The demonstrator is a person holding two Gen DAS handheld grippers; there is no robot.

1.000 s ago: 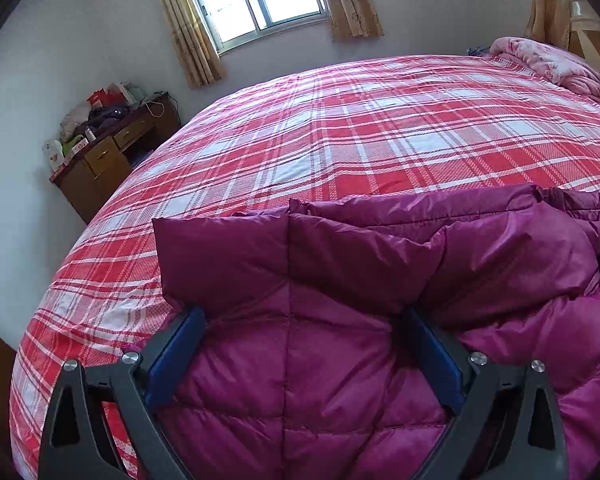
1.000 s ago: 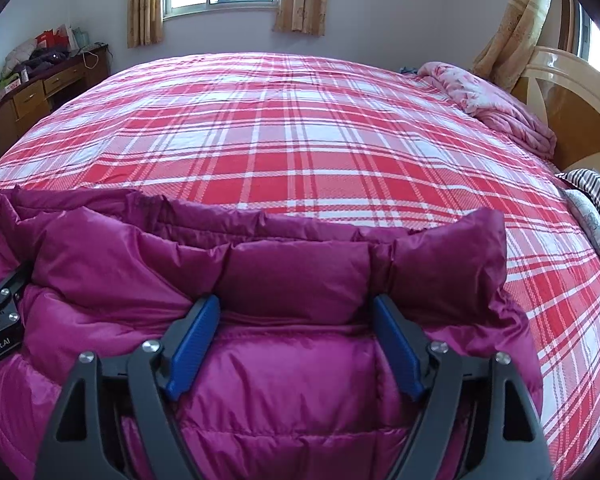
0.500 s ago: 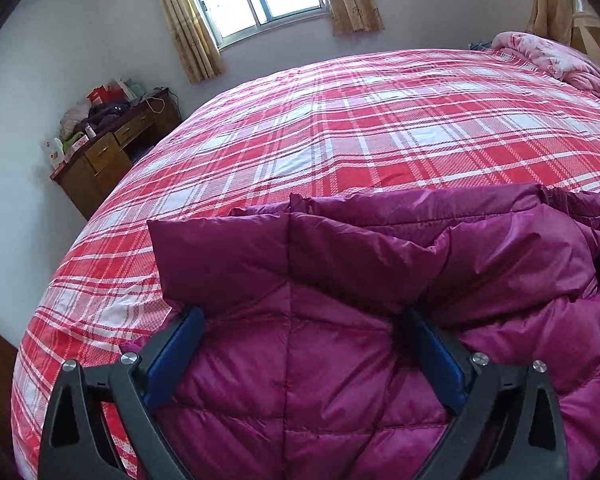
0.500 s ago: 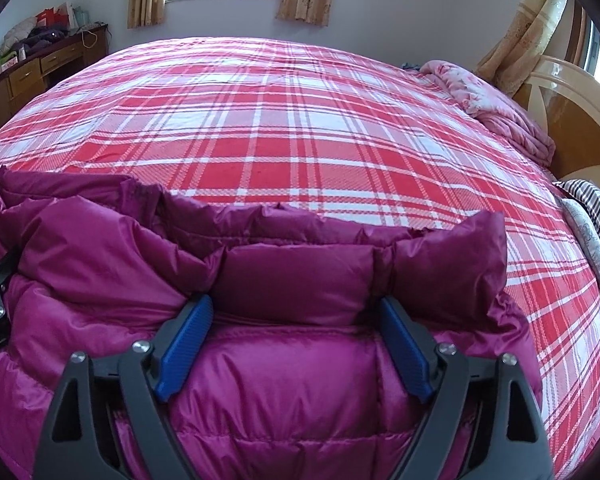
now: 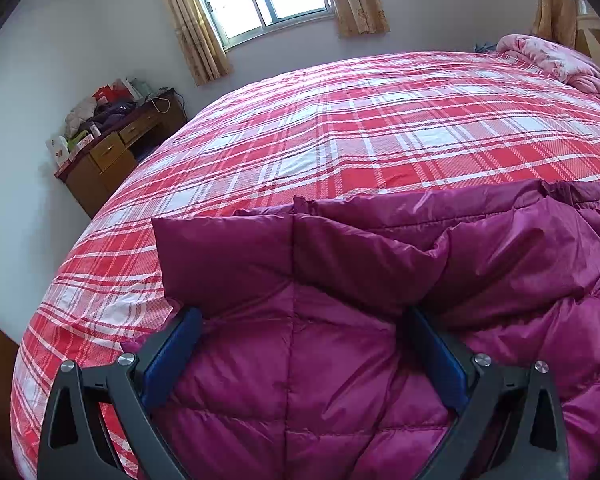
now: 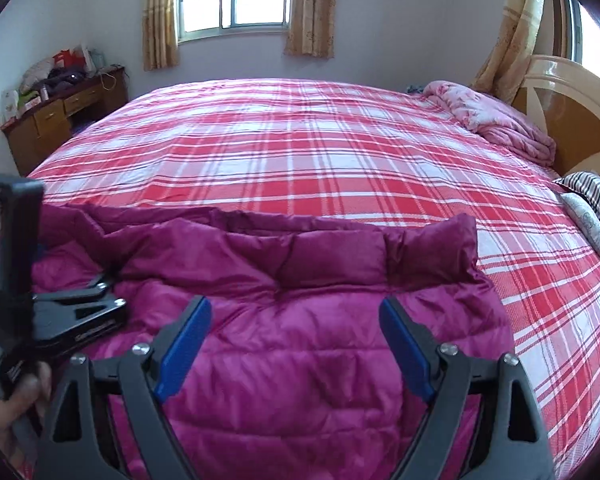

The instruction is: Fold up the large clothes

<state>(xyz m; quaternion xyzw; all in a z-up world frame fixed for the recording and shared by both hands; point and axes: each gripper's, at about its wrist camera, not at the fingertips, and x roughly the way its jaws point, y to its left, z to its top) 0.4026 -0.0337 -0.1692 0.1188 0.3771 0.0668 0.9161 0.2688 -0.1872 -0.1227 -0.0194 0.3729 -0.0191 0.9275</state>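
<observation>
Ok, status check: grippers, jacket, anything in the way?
Left gripper open, right gripper open, both over the jacket. Purple puffer jacket lying on the plaid bedspread, edge folded back. Nothing blocking ahead.

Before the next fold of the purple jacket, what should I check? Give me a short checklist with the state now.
1. Left gripper open over the jacket: ok.
2. Right gripper open: ok.
3. Fabric actually pinched by either: not ok, fingers wide apart.
4. Jacket lying on the plaid bedcover: ok.
5. Space ahead on the bed free: ok; the pink quilt lies far off.
6. Folded edge flat: not ok, it is rumpled.
</observation>
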